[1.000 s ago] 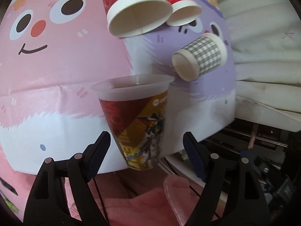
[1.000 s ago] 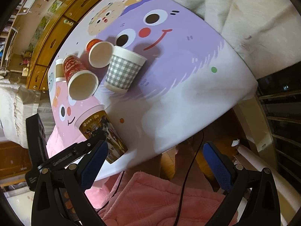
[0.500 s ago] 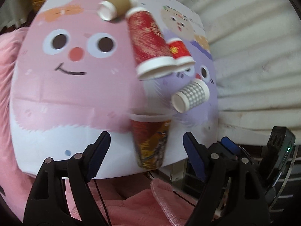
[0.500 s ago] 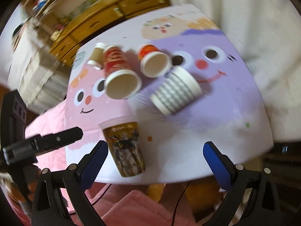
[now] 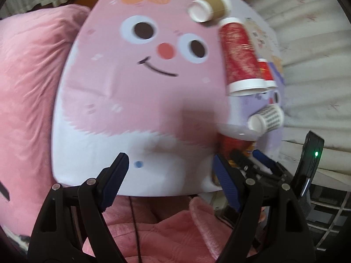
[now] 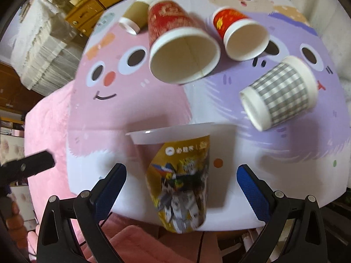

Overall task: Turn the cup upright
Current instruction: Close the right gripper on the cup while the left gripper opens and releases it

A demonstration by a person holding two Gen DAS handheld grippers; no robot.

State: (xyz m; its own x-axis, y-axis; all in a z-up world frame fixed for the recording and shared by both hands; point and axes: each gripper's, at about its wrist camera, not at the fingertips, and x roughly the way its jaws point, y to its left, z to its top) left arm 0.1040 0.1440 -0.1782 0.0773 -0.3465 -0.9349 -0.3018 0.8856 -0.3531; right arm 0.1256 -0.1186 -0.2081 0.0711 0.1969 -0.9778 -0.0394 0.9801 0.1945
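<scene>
A printed plastic cup (image 6: 182, 175) stands upright near the table's front edge, between my right gripper's open fingers (image 6: 181, 179), which do not touch it. In the left wrist view the same cup (image 5: 235, 140) is partly hidden behind the right gripper. My left gripper (image 5: 170, 171) is open and empty over the pink part of the table, left of the cup. Several paper cups lie on their sides: a large red one (image 6: 177, 43), a small red one (image 6: 239, 35), a grey checked one (image 6: 280, 94) and a brown one (image 6: 133, 15).
The table has a pink and purple cartoon cover (image 6: 131, 109). A pink blanket (image 5: 26, 100) lies to the left and below the front edge. White curtains (image 5: 311, 43) hang on the right. Wooden drawers (image 6: 92, 8) stand behind the table.
My left gripper has drawn back and swung left, away from the printed cup. My right gripper has come round in front of the cup, its fingers now on either side of it.
</scene>
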